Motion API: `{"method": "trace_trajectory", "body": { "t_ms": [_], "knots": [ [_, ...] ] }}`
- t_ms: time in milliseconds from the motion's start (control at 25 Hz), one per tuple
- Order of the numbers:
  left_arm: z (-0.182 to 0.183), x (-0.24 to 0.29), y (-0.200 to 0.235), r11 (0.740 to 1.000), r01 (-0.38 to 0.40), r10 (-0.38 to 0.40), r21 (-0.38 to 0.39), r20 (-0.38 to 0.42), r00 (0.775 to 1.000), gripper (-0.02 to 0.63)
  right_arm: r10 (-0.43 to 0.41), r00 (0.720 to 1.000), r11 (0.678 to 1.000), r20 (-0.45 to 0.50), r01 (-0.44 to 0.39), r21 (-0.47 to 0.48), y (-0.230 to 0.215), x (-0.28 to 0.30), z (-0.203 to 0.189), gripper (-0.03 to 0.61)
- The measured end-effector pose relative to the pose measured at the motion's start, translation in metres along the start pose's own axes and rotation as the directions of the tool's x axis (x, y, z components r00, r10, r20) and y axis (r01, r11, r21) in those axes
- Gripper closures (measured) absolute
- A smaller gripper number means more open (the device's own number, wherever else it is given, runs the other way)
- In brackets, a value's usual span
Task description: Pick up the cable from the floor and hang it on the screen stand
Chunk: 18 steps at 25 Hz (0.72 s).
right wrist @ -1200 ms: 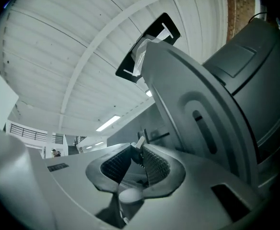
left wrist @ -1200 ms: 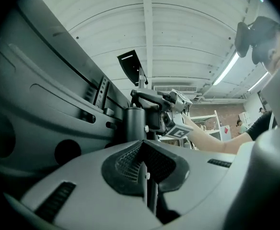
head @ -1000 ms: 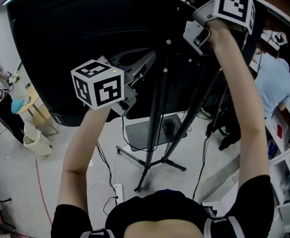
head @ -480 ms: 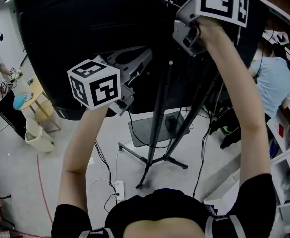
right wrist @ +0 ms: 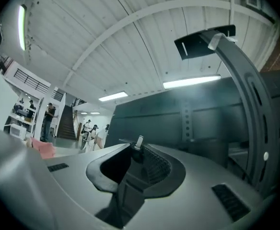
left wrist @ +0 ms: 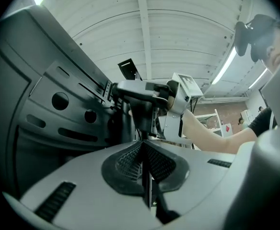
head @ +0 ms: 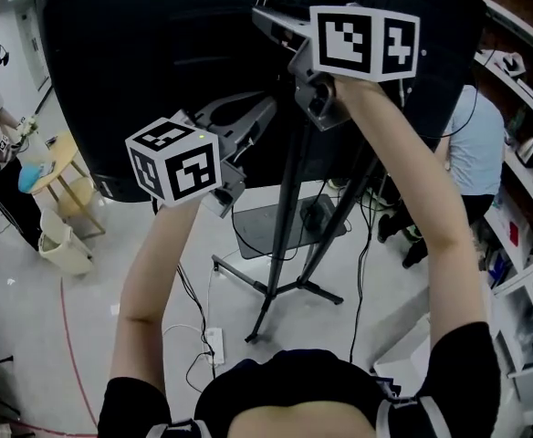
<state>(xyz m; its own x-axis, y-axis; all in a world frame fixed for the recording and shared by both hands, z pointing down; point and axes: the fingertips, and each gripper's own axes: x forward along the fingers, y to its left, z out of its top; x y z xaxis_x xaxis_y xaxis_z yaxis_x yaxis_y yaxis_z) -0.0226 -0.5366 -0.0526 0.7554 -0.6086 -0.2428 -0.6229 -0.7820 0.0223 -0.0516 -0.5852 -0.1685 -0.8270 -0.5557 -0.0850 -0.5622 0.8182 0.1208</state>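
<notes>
The right gripper (right wrist: pixel 137 150) is pinching the cable (right wrist: pixel 126 193) by its plug end, up beside the screen stand (head: pixel 285 208). The left gripper (left wrist: pixel 143 145) has its jaws squeezed onto the cable too.

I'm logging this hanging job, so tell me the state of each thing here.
right gripper: shut on the cable's plug end.
left gripper: shut on the cable.
cable: lifted, held by both grippers.
stand: upright, legs spread.
screen: mounted on the stand, back towards the person.
</notes>
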Motion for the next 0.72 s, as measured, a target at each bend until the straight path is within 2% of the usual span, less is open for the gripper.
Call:
{"method": "trace_trajectory", "body": {
  "t_ms": [200, 360, 600, 720],
  "knots": [
    [-0.015, -0.006, -0.009, 1.0, -0.015, 0.015, 0.024, -0.024, 1.0, 0.606, -0.082, 0.997, 0.994, -0.003, 0.082, -0.076, -0.006, -0.01, -0.032, 0.483],
    [-0.019, -0.009, -0.003, 0.999, -0.043, 0.043, 0.002, -0.025, 0.999, 0.606, -0.076, 0.997, 0.995, 0.029, 0.077, -0.06, -0.008, -0.014, -0.036, 0.477],
    [-0.024, -0.008, -0.005, 0.998, -0.065, 0.065, 0.001, -0.025, 0.998, 0.606, -0.11, 0.991, 0.988, 0.072, 0.117, -0.1, 0.001, -0.017, -0.042, 0.453],
    [-0.031, -0.011, -0.006, 0.997, -0.076, 0.076, -0.013, -0.026, 0.997, 0.607, -0.114, 0.989, 0.99, 0.095, 0.121, -0.071, -0.001, -0.025, -0.053, 0.448]
  ]
}}
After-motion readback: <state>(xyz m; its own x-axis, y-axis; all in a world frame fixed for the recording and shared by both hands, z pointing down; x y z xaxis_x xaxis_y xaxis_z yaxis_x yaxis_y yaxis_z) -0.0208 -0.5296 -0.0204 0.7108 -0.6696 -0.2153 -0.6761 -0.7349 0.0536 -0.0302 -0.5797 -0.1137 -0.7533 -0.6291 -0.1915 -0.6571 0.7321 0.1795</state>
